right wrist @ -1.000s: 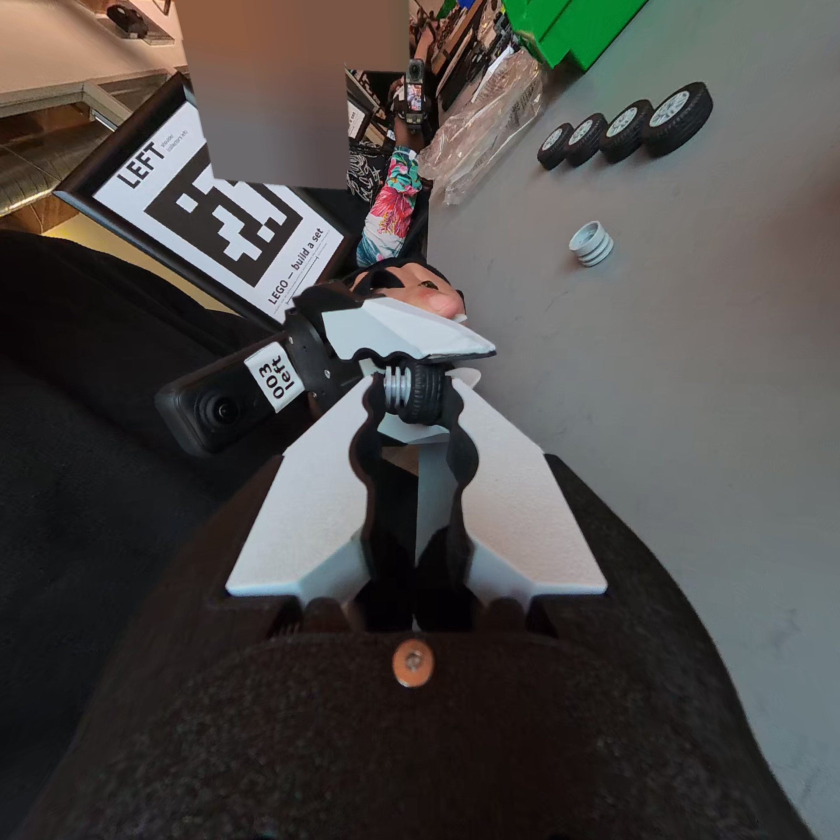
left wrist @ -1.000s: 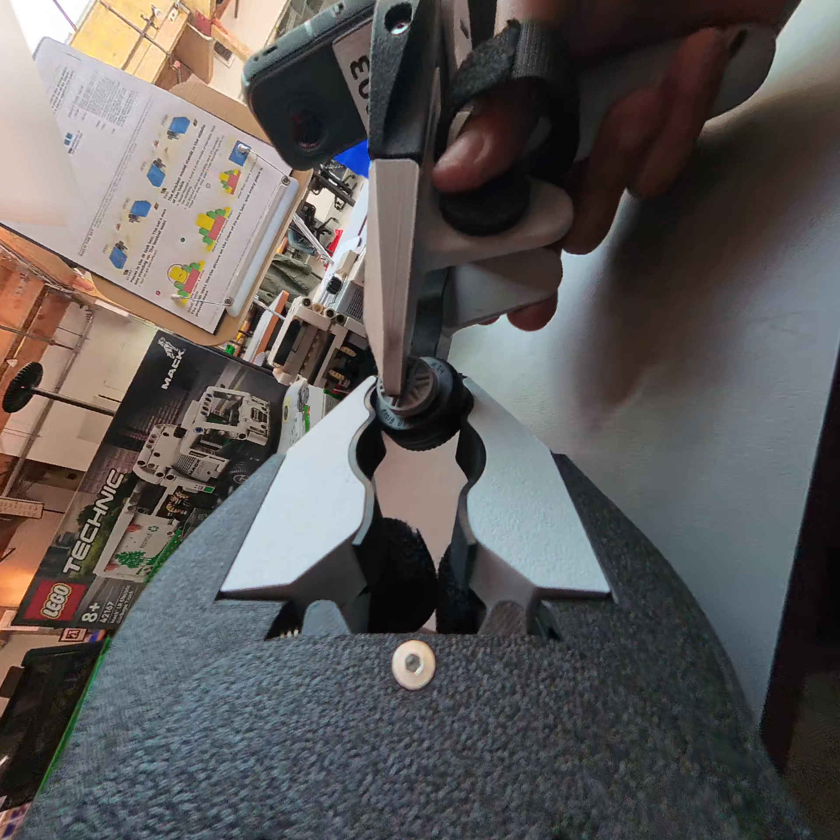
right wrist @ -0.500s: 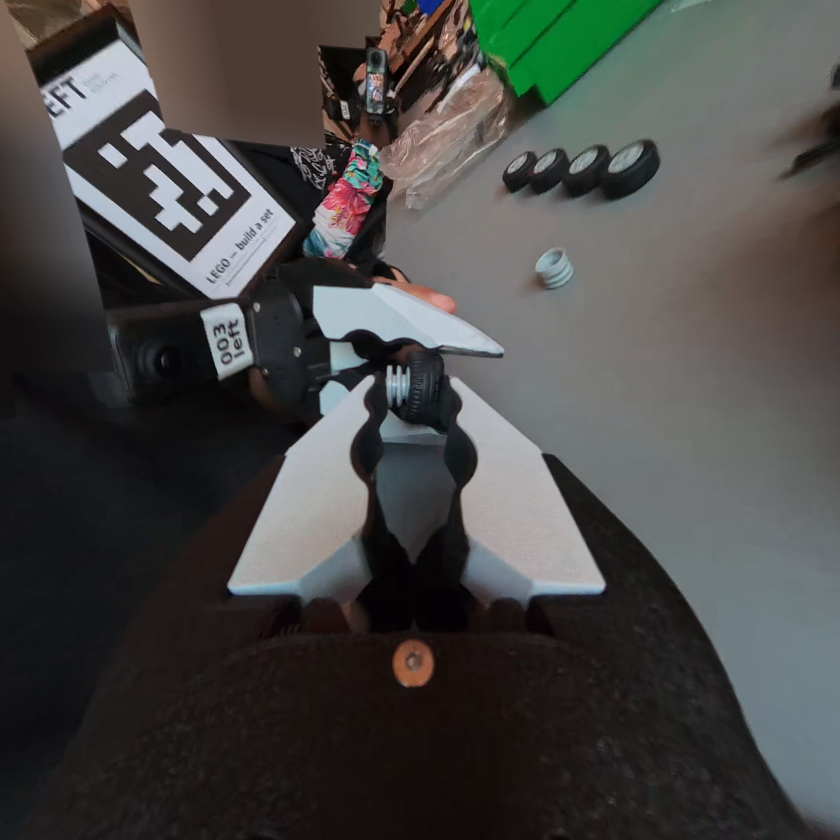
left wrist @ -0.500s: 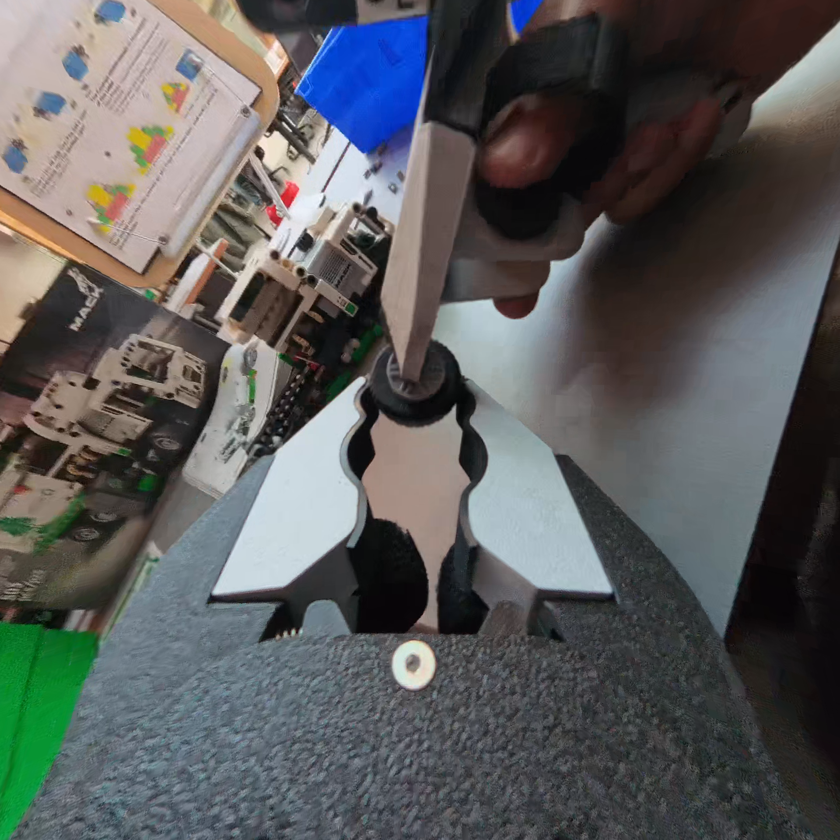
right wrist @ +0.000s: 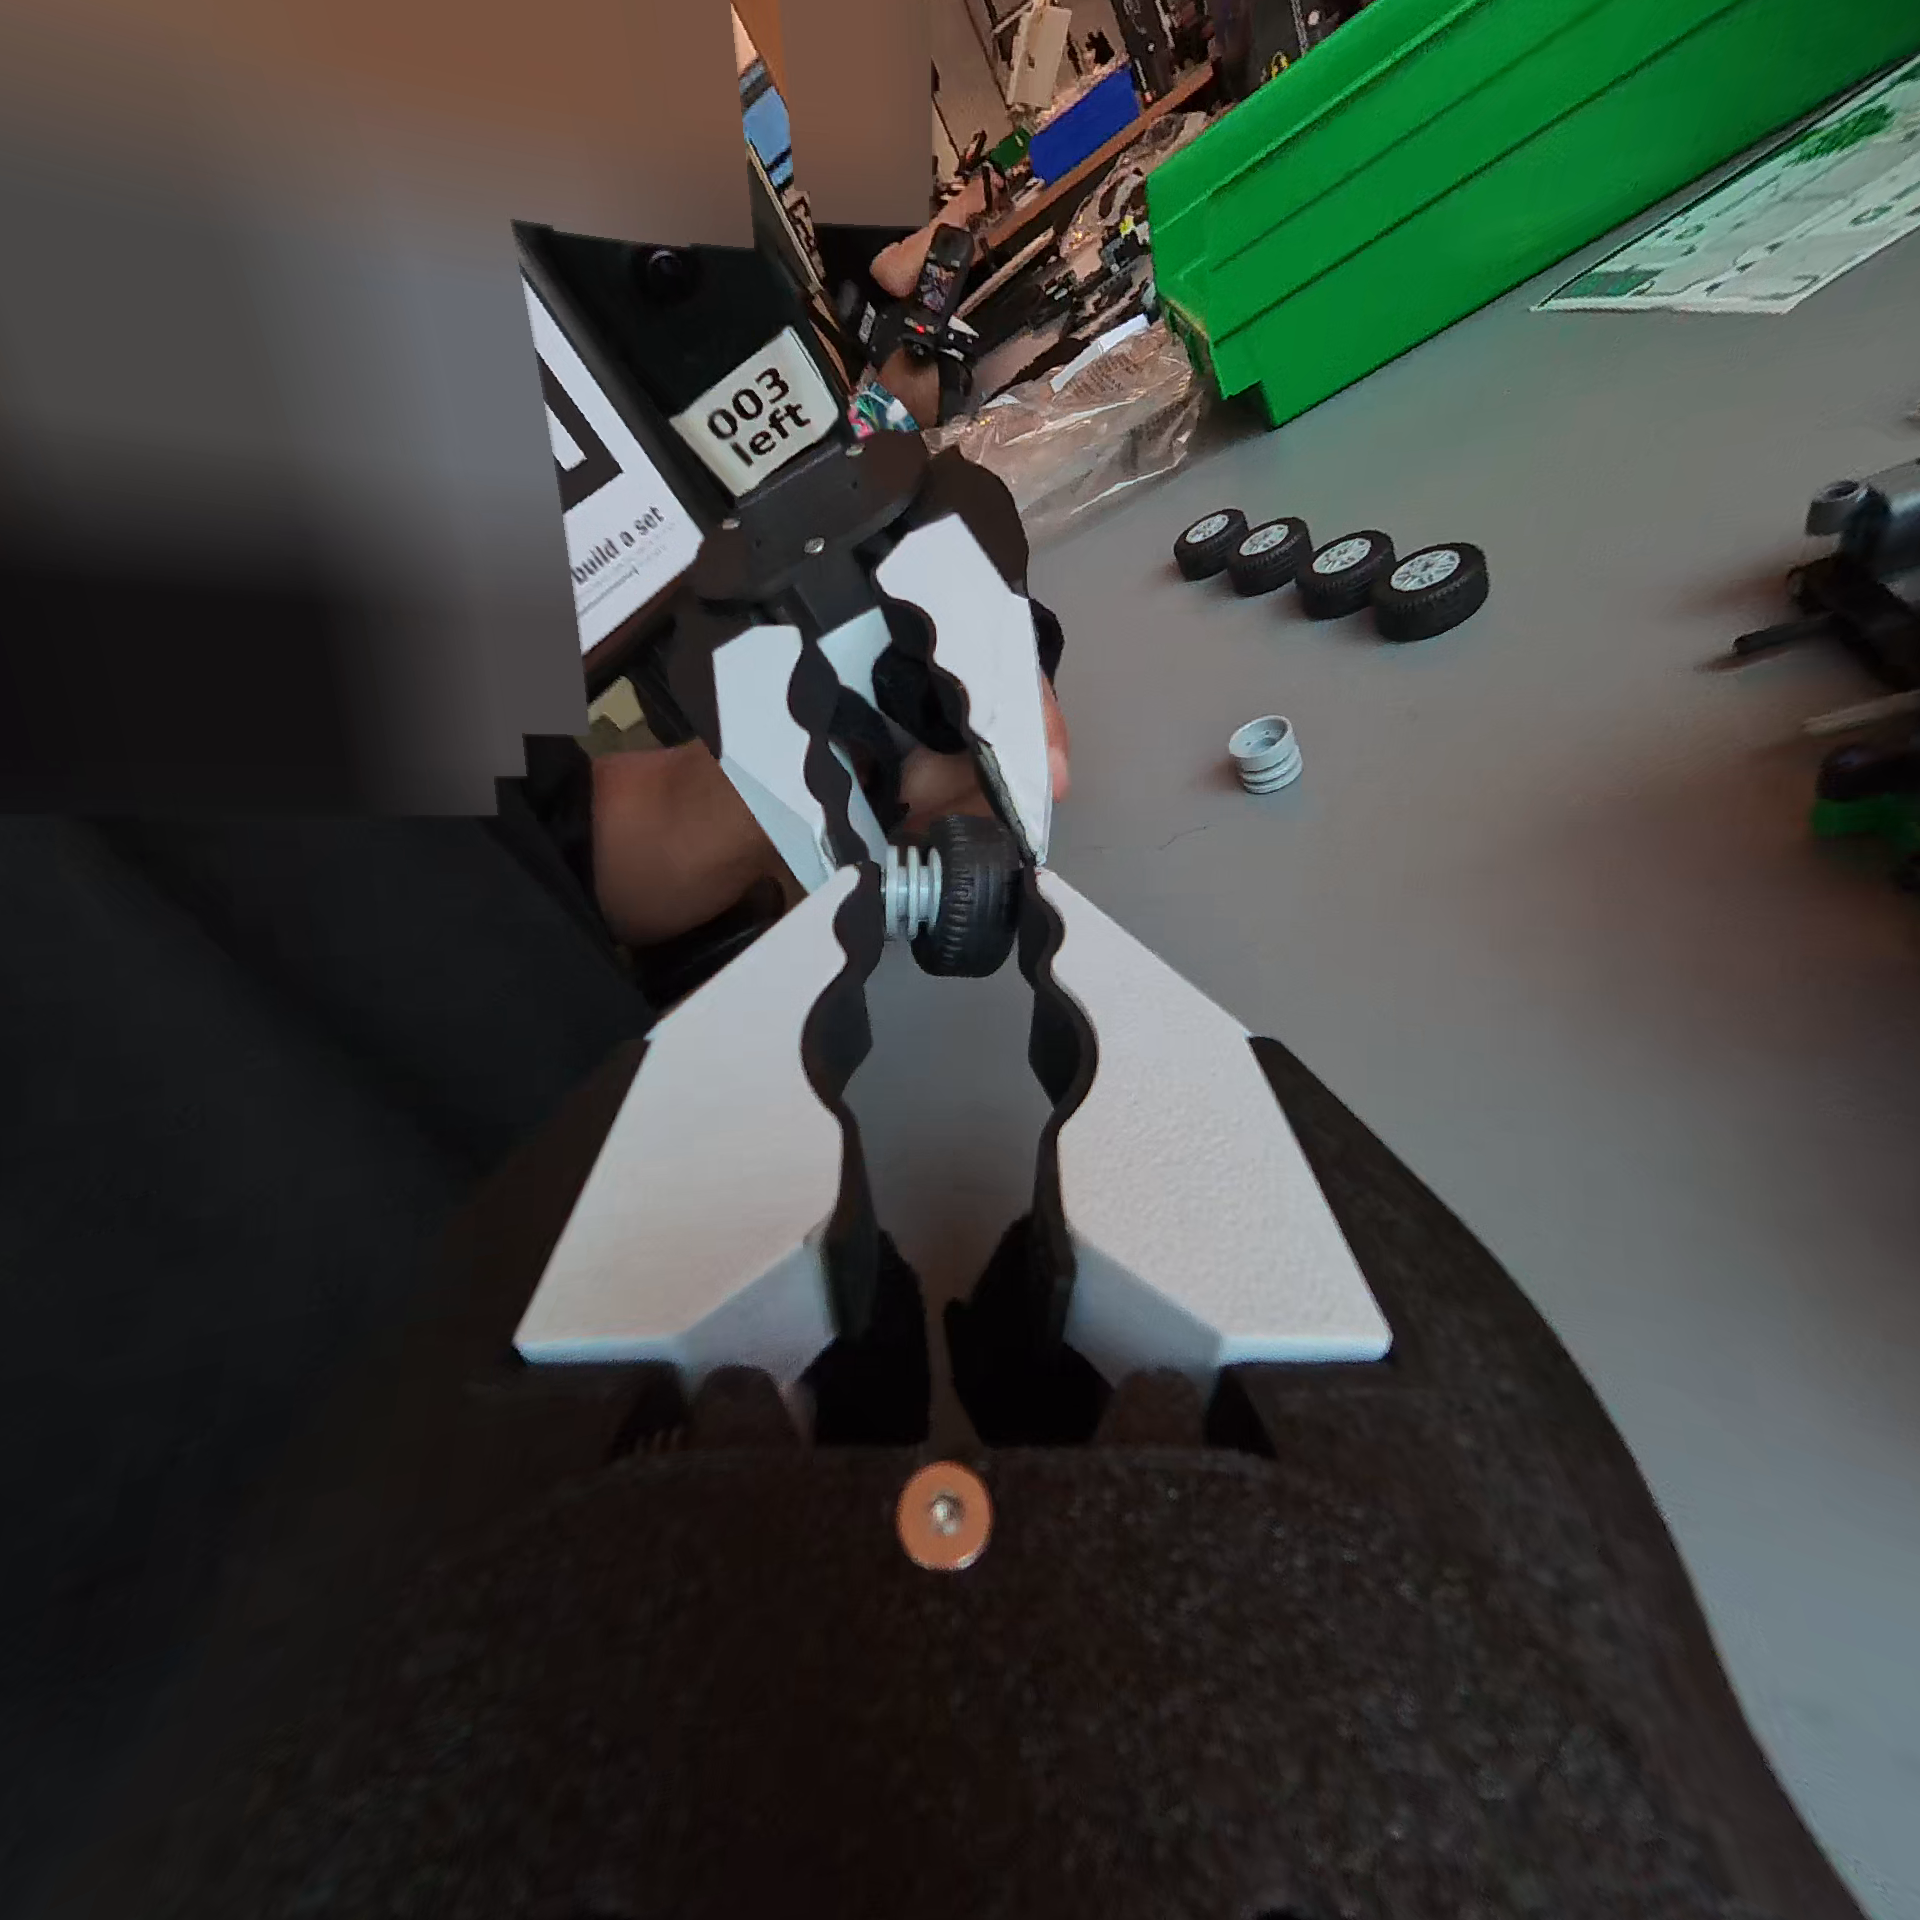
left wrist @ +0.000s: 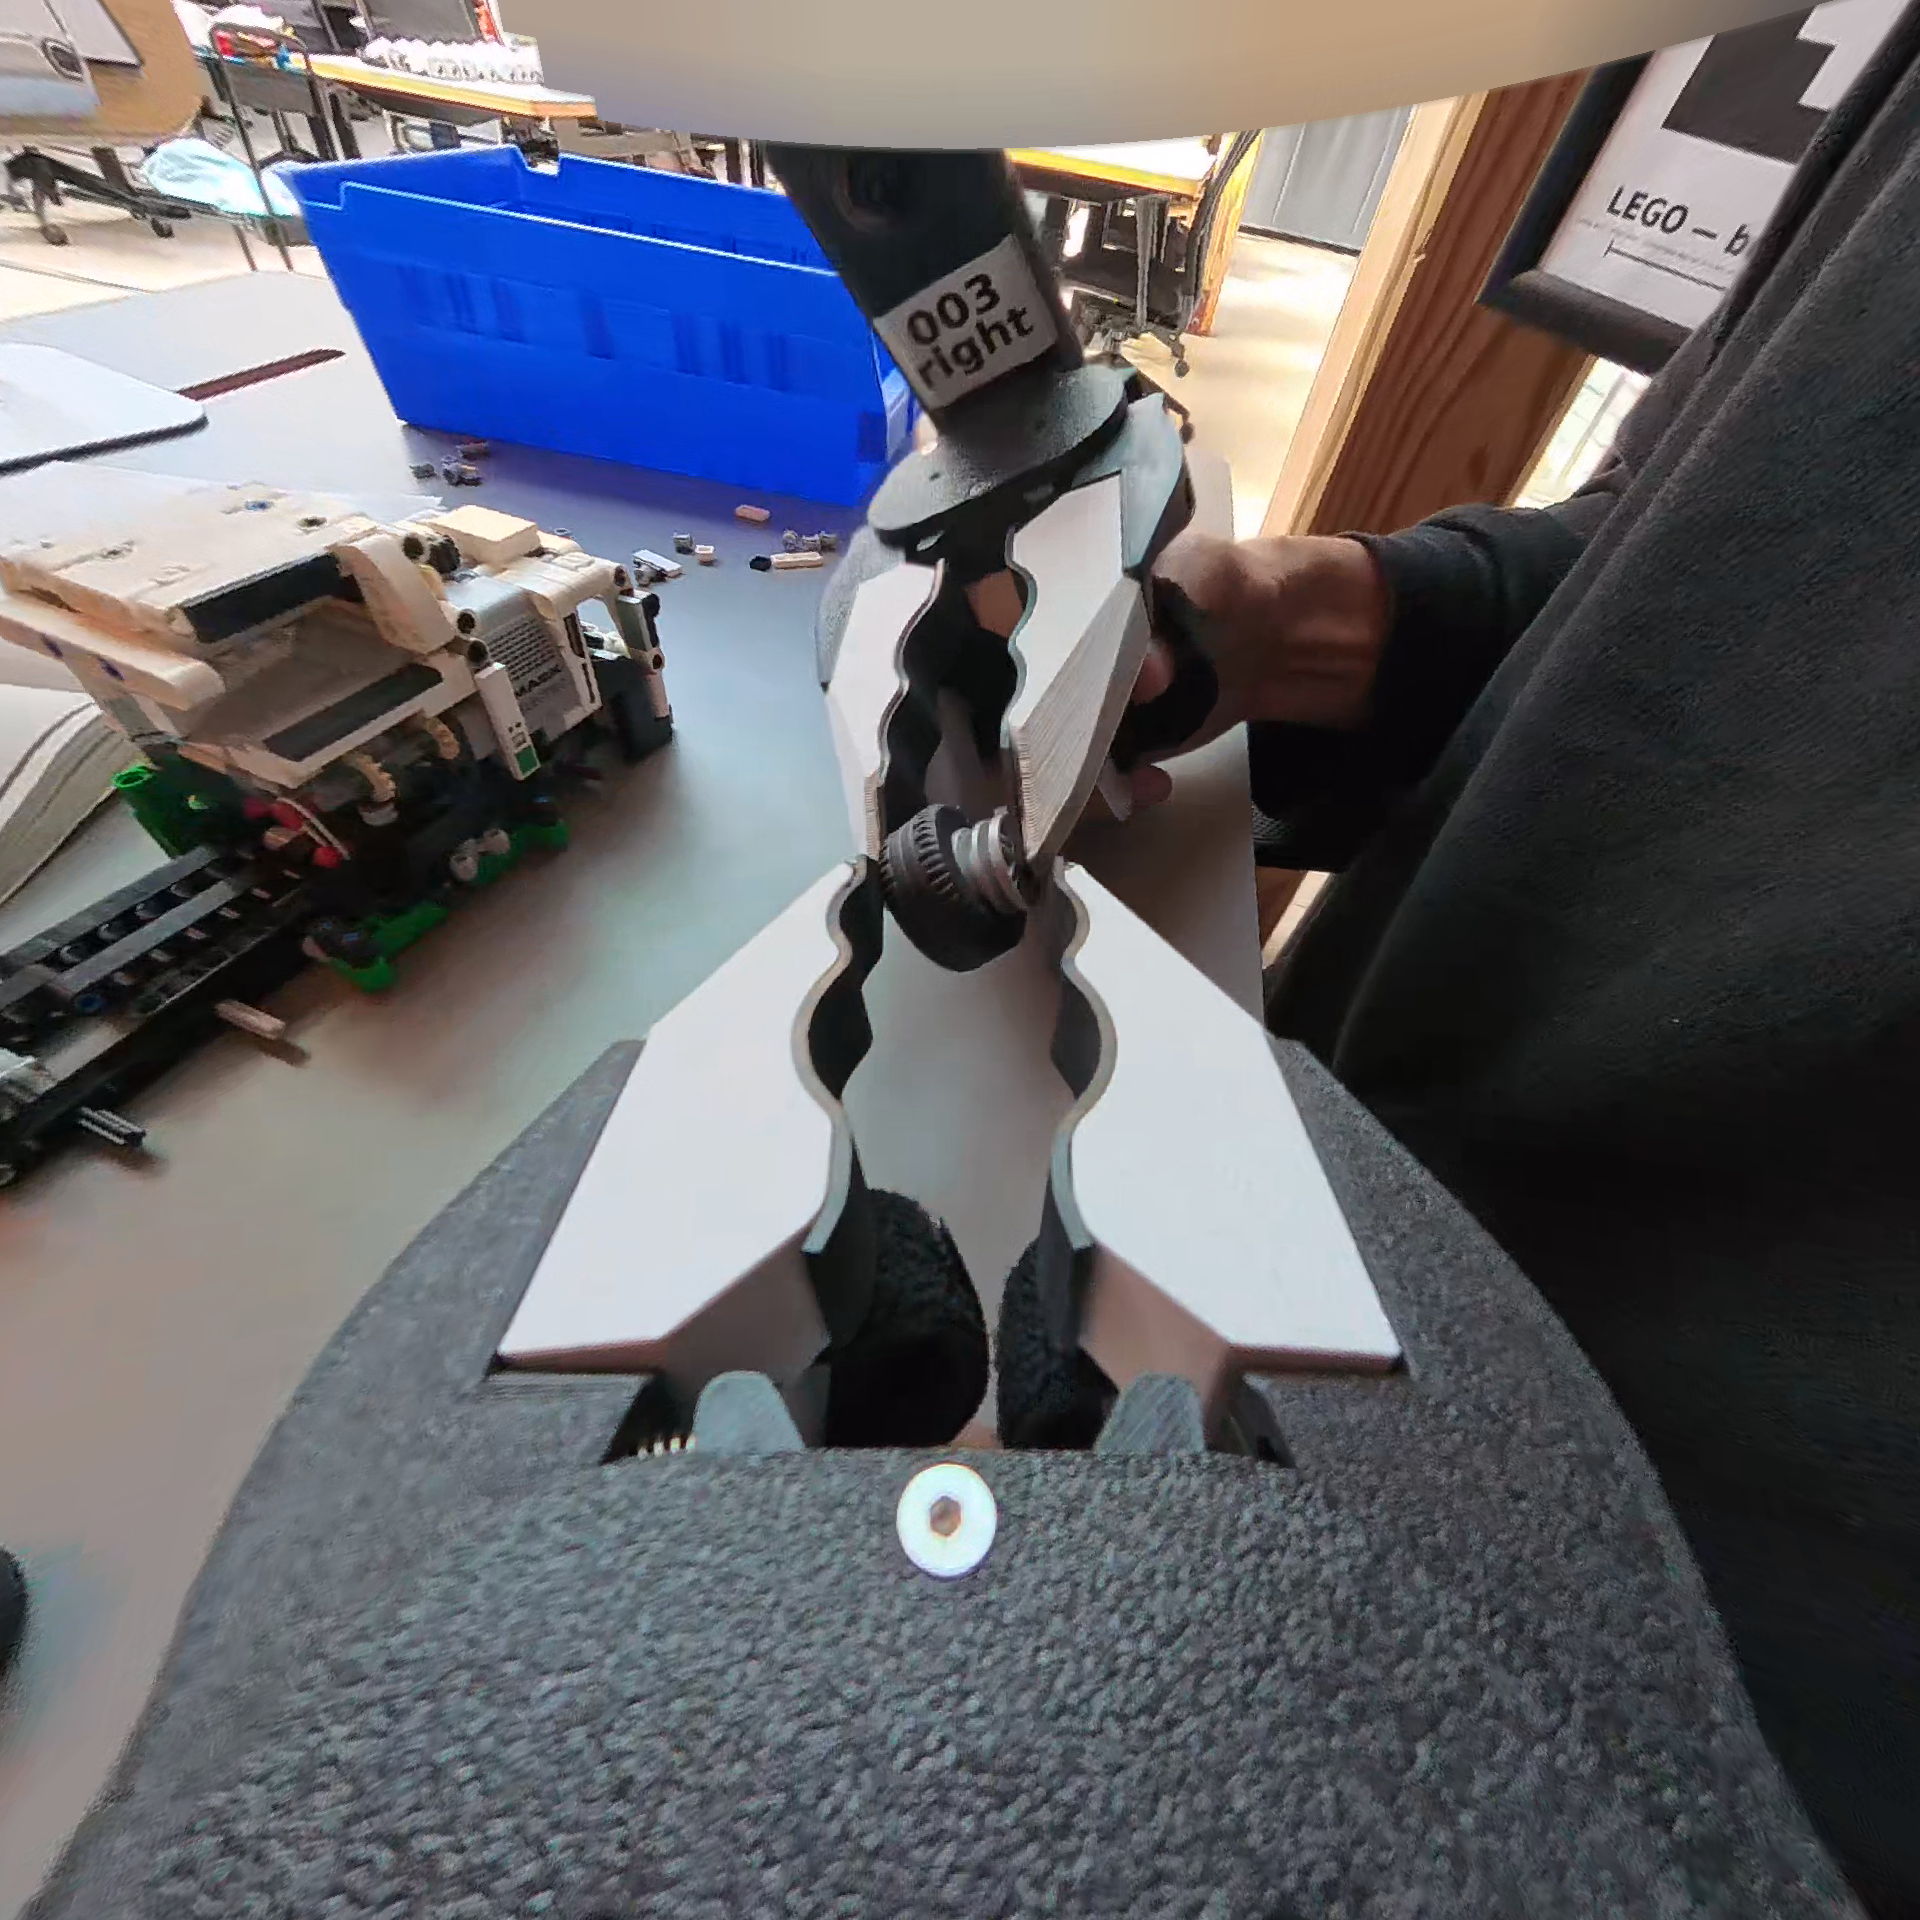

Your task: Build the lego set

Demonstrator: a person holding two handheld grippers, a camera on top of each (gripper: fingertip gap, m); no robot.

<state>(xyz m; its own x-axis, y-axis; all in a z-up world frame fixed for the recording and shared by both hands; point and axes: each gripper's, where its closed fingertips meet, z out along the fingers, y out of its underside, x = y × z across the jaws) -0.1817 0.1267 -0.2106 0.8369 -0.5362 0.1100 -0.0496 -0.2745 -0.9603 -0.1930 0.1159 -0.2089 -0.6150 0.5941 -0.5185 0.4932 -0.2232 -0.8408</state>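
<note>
— While I hold both tools up off the table [right wrist: 1558, 987], tell me what sits between them.

— A black tyre [left wrist: 940, 899] and a grey hub [left wrist: 992, 860], half joined. In the left wrist view the tyre lies to the left and the hub pokes out of it to the right; in the right wrist view it is mirrored, hub [right wrist: 912, 891] left, tyre [right wrist: 971, 896] right. So the shared axis runs crosswise, across both sets of fingers.

— Who holds what?

— My left gripper [left wrist: 951, 883] is at a middling spread, its tips bracketing the pair end to end. My right gripper [right wrist: 951, 883] stands the same way, from the opposite side. I judge both are pinching the wheel along its axis, but I cannot tell which tips truly bear on it.

— So the next move?

— I think it is a squeeze along that crosswise line, to seat the hub fully in the tyre. Both grippers are equally near; neither has to travel.

— And the rest?

— Four finished wheels [right wrist: 1330, 566] stand in a row on the table, with a spare hub [right wrist: 1265, 755] just this side of them, well apart from my grip. The truck [left wrist: 312, 665] waits to my left.
</note>
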